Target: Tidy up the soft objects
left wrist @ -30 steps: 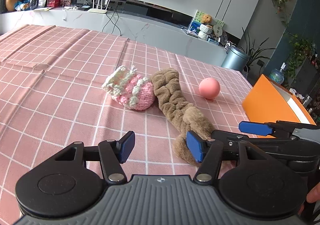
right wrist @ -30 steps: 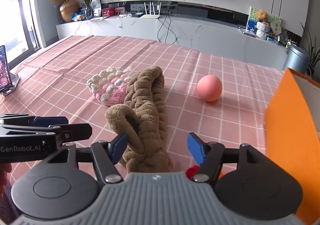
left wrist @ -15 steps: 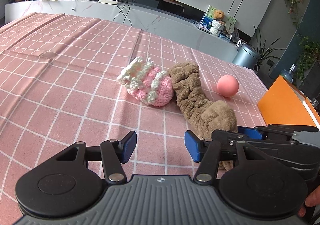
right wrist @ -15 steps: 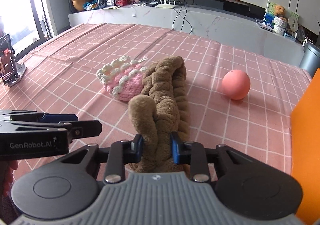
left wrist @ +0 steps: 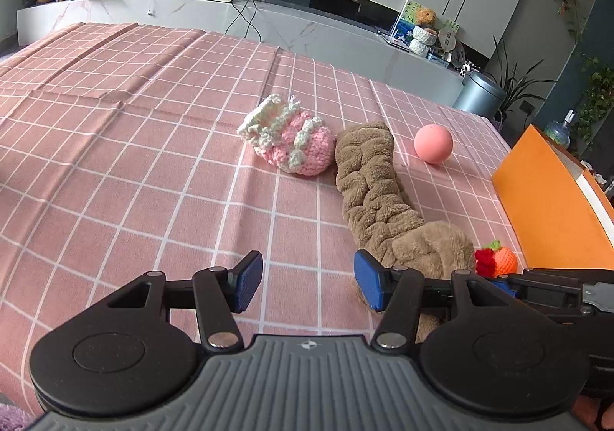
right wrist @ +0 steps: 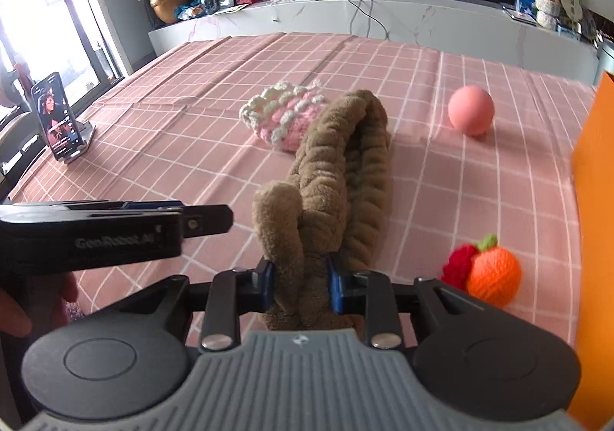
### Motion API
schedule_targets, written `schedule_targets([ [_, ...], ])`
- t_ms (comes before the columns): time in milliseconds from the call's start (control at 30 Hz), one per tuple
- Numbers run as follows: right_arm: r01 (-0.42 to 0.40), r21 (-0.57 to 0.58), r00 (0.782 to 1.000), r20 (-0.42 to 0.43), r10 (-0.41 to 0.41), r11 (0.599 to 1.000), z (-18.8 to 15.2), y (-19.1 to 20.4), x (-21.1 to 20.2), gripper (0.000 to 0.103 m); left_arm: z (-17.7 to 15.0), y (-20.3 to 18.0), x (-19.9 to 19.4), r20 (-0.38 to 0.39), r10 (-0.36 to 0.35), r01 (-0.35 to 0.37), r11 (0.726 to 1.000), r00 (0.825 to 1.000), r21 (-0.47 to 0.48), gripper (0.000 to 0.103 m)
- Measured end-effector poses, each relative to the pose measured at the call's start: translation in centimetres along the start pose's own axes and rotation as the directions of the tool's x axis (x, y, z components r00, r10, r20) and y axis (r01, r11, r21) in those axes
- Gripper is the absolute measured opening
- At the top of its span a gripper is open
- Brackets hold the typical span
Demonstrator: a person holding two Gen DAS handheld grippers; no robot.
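A brown braided plush band (right wrist: 345,162) lies lengthwise on the pink checked tablecloth (left wrist: 153,170). Its near end is raised between the pads of my right gripper (right wrist: 301,285), which press on it while the jaws open slightly. My left gripper (left wrist: 309,283) is open with only cloth between its fingers, just left of the band's (left wrist: 376,185) near end. A pink and white crochet piece (left wrist: 295,141) touches the band's far end. A pink ball (left wrist: 433,143) sits beyond, to the right. An orange and red crochet fruit (right wrist: 493,275) lies by the right gripper.
An orange box (left wrist: 552,208) stands along the right edge, close to the crochet fruit (left wrist: 497,262). A phone on a stand (right wrist: 57,120) sits at the table's left edge. A hand holds the left gripper (right wrist: 207,218), seen side-on at the left.
My right gripper went from open around the band's near end to shut on it. Both views shifted a little, and the crochet fruit has come into plain sight.
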State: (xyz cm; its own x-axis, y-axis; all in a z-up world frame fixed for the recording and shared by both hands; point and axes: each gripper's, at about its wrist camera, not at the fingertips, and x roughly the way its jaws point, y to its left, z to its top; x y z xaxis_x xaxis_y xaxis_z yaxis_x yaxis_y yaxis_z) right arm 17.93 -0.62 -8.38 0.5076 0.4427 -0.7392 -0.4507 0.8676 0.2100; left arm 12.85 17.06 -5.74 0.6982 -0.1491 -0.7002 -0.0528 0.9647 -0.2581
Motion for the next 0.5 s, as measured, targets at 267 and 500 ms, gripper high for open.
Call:
schedule_targets([
  [267,-0.011,0.089,0.997,0.076,0.004,0.996,0.2,-1.6,-2.5,0.061,-0.5,-0.7,-1.6,0.027,-0.041,0.040,0.999,0.999,0.008,0.067],
  [500,0.001,0.145,0.983,0.181,-0.028,0.989,1.6,-3.2,-4.5,0.066,1.0,-0.7,-2.2,0.068,-0.081,0.084,0.995,0.994,-0.051,0.072],
])
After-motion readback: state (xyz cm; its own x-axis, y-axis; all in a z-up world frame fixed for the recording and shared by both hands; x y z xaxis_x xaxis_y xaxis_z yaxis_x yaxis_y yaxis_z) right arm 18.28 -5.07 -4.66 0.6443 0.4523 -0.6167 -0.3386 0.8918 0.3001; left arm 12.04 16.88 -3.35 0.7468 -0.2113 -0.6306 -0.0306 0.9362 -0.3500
